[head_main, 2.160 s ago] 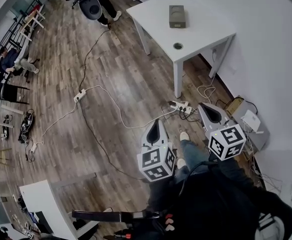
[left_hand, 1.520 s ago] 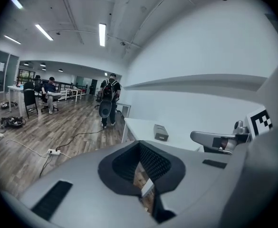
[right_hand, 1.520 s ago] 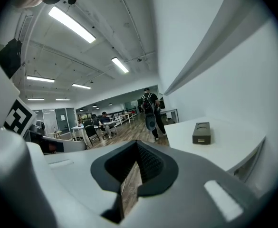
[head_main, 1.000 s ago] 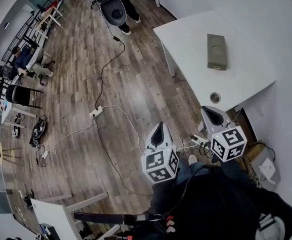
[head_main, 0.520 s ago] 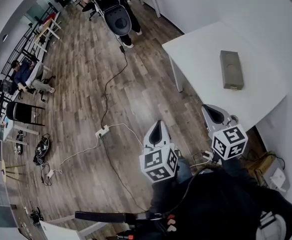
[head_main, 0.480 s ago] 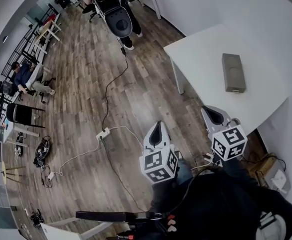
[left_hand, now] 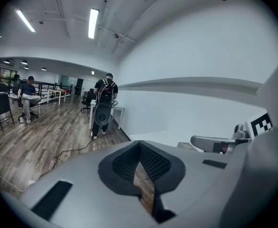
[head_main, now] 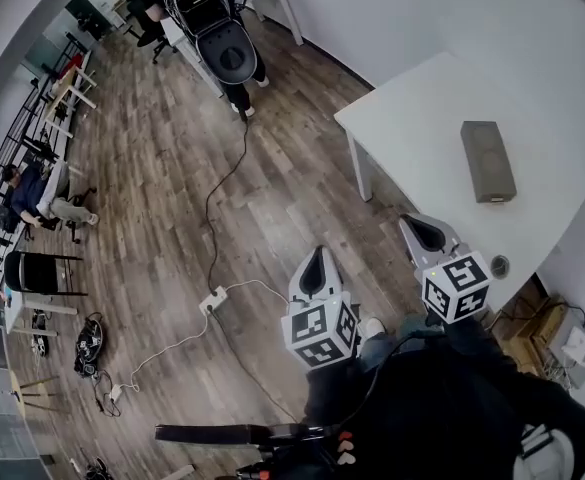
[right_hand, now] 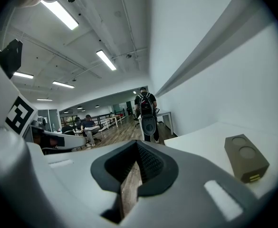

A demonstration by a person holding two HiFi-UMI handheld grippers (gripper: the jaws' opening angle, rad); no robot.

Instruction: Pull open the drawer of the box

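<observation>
An olive-grey box (head_main: 489,160) lies on a white table (head_main: 412,128) at the upper right of the head view. In the right gripper view the box (right_hand: 245,158) sits ahead and to the right, its top showing two round dimples. My right gripper (head_main: 422,230) hovers short of the table's near edge, with its jaws shut and nothing in them (right_hand: 138,148). My left gripper (head_main: 316,258) hangs over the wood floor left of the table, also shut and empty (left_hand: 139,148). Neither touches the box.
A person with a backpack (head_main: 217,28) stands on the floor beyond the table. A power strip (head_main: 211,300) and its cables cross the floor. The table has a cable hole (head_main: 499,265). Boxes and wires (head_main: 562,343) lie under the table at right. A seated person (head_main: 27,188) is far left.
The view has swung toward the table. The box and table now sit lower and nearer to my right gripper. Both grippers keep the same pose, shut and empty.
</observation>
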